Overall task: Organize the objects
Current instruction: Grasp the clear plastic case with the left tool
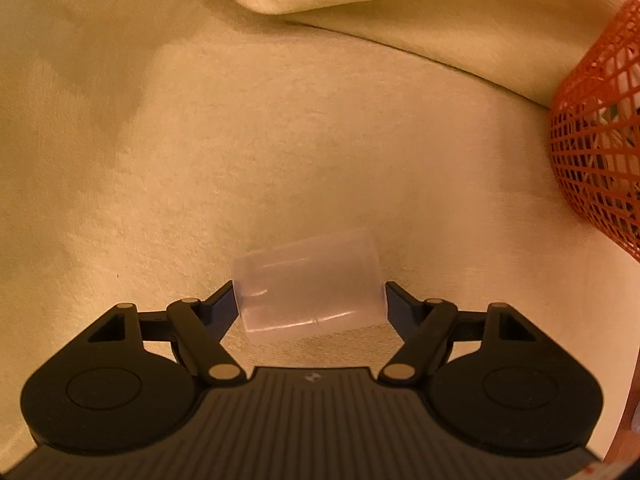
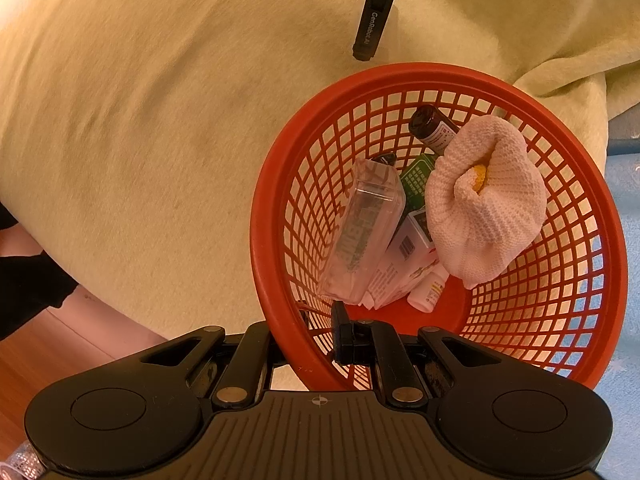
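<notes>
A translucent plastic cup (image 1: 308,284) lies on its side on the cream blanket (image 1: 280,140). My left gripper (image 1: 309,286) spans it end to end, one fingertip touching each end. An orange mesh basket (image 2: 560,280) stands to the right, and its wall shows at the edge of the left wrist view (image 1: 600,140). My right gripper (image 2: 332,340) is shut on the basket's near rim, one finger inside and one outside. In the basket lie a clear plastic box (image 2: 360,232), a dark brown bottle (image 2: 432,128), a pale knitted sock (image 2: 488,208), a green packet (image 2: 416,176), a small white bottle (image 2: 428,292) and a printed carton (image 2: 404,256).
The blanket rises in a thick fold (image 1: 400,4) behind the cup. A finger of the left gripper (image 2: 370,20) hangs at the top of the right wrist view. A person's black sleeve (image 2: 28,284) and wooden floor (image 2: 48,356) are at the lower left, blue patterned fabric (image 2: 624,208) at the right.
</notes>
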Demonstrator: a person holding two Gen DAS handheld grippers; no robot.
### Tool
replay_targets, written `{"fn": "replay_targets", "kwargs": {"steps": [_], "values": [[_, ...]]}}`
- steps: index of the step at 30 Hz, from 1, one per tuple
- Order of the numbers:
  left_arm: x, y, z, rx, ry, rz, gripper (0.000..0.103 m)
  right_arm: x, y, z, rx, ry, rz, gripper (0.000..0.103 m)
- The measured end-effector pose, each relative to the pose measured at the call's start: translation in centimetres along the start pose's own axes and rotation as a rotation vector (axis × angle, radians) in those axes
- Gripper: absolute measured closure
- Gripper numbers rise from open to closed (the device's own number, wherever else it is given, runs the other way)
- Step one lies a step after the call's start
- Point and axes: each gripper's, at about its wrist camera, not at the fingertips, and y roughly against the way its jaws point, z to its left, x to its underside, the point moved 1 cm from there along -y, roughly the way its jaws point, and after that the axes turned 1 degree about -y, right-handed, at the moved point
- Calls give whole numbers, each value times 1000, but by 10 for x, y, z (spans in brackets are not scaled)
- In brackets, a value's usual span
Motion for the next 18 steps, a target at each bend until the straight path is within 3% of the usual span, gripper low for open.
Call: {"fn": "replay_targets", "kwargs": {"steps": [8,18], "values": [[10,3,10,15,88,-18,31,0,0,-1,-4,-1,-2,95],[9,5,7,14,51,-19,34,0,0,-2,-4,-3,-2,95]]}}
